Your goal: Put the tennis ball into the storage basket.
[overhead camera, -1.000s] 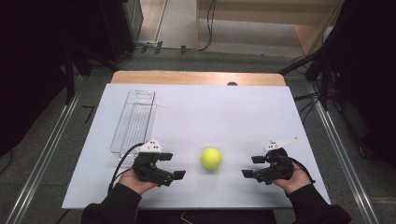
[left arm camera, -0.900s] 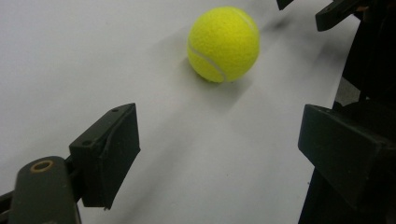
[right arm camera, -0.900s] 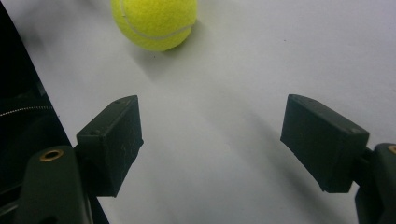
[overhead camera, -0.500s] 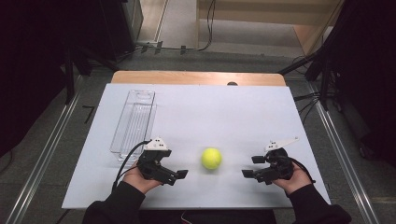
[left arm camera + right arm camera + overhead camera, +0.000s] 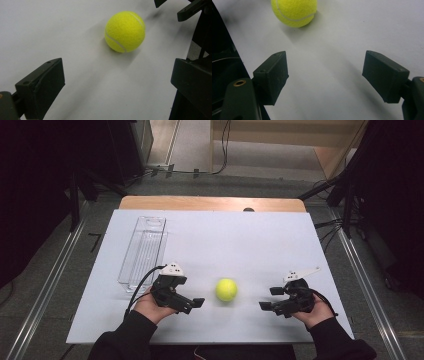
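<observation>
Tennis ball [image 5: 226,289] lies near tabletop [image 5: 240,240] front edge, between left tool [image 5: 192,303] and right tool [image 5: 269,298], both wide open, empty

The white table [image 5: 240,240] carries a yellow tennis ball [image 5: 226,290], resting ahead of both grippers' fingers, and a clear plastic tray [image 5: 144,251] beyond the left fingers.

White tabletop [image 5: 240,245] with a wooden strip [image 5: 210,203] along its far edge, standing on grey floor [image 5: 65,285]. Metal rails [image 5: 47,290] run along the left and right sides. Dark drapes [image 5: 30,195] flank both sides; cables [image 5: 200,170] cross the far floor near light wooden furniture [image 5: 280,135].
</observation>
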Motion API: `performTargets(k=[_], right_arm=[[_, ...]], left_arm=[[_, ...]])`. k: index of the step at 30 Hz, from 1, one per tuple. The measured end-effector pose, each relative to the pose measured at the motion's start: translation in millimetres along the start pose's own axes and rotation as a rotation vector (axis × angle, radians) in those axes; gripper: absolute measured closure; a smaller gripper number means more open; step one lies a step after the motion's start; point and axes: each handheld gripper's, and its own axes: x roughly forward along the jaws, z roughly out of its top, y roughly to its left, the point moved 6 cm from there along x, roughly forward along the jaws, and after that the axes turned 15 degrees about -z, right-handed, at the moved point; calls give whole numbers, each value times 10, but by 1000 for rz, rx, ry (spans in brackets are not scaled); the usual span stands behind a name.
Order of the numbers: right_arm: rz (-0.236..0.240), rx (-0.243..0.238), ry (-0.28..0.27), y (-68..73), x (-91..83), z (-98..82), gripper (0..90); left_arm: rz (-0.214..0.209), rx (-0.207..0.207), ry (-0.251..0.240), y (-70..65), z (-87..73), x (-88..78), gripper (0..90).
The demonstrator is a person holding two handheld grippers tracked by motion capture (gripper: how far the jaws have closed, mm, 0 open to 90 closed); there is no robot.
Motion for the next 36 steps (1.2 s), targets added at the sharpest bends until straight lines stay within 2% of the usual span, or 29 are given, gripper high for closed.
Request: performTargets(k=[17,36], right_arm=[[-2,-3,1,3,12,-1,186],[-1,1,1,0,7,-12,186]], left_arm=[[0,15,13,11,175,63,0],[-36,40,29,-3,361,172,0]])
